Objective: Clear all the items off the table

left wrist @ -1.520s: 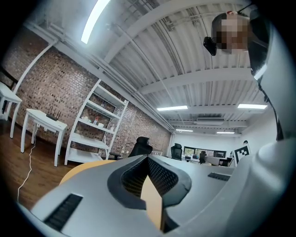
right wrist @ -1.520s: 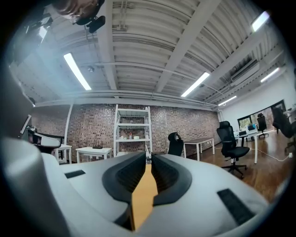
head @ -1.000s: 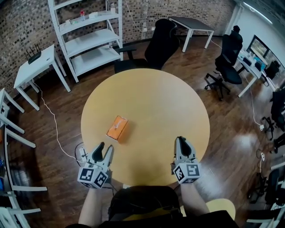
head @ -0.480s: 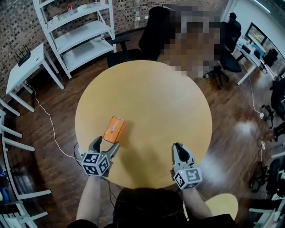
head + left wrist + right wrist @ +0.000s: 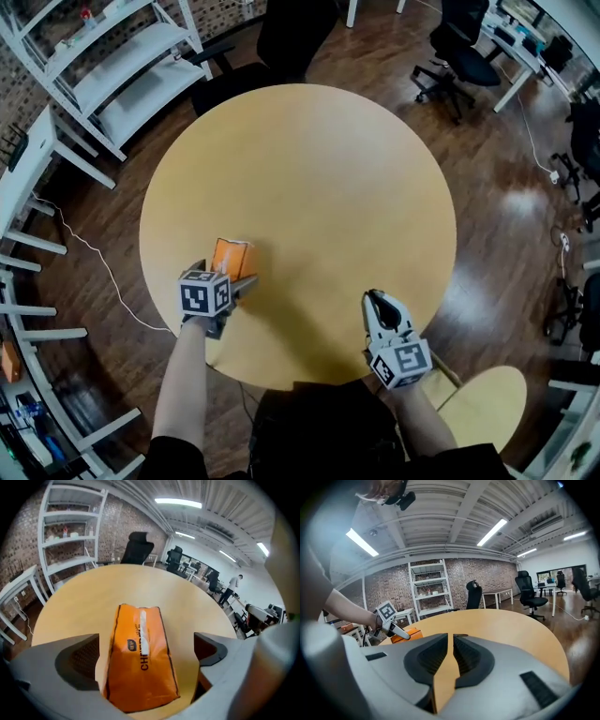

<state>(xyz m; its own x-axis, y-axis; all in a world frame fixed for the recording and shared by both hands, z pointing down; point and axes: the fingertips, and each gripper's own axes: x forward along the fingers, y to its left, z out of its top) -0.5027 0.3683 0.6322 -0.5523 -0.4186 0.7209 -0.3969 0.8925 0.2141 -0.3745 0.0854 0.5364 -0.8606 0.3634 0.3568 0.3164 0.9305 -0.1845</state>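
An orange snack packet point(image 5: 232, 254) lies flat on the round wooden table point(image 5: 309, 169), near its left front edge. My left gripper point(image 5: 226, 274) points down at it, and its jaws have just been opening. In the left gripper view the packet point(image 5: 140, 658) lies lengthwise between the wide jaws of my left gripper point(image 5: 146, 641), and neither pad touches it. My right gripper point(image 5: 378, 298) hovers over the table's front right edge. In its own view my right gripper point(image 5: 451, 639) has its jaws together with nothing between them. That view also shows the packet point(image 5: 406, 633) far off to the left.
A white shelf unit point(image 5: 122, 66) and a black chair point(image 5: 291, 28) stand beyond the table. A white side table point(image 5: 23, 159) is at the left, with a cable point(image 5: 94, 272) on the wooden floor. Office chairs point(image 5: 459, 47) stand at the back right, and a yellow seat point(image 5: 478, 403) is close behind me.
My left gripper has moved forward and down from the table's edge to the packet, and its jaws have opened wide round it. The right gripper has sunk a little.
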